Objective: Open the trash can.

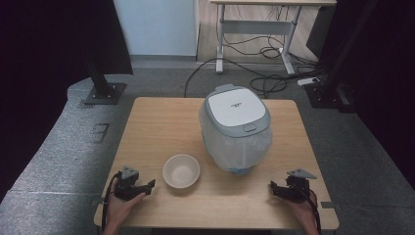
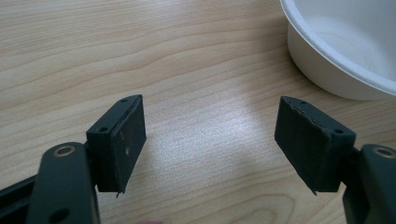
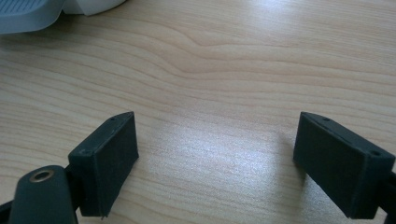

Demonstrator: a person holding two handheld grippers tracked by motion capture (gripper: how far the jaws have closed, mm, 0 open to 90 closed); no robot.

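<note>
left hand-held gripper (image 1: 147, 186) rests low on the worktop (image 1: 156, 122), jaws spread, nothing between them. the bowl (image 1: 181, 171) sits just beside it to the right, upright and apparently empty. likely first step is taking the bowl: best to come at its near rim square and pinch the wall, not the lip. the lidded bin (image 1: 236, 128) with its plastic liner stands near the bowl, so keep clear of it. right hand-held gripper (image 1: 274, 188) is spread too, empty, well apart from the bowl.

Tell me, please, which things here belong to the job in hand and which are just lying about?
In the job: white bowl, lidded bin, left gripper, right gripper, both open and empty.
Lying about: floor cables, desk behind.
</note>
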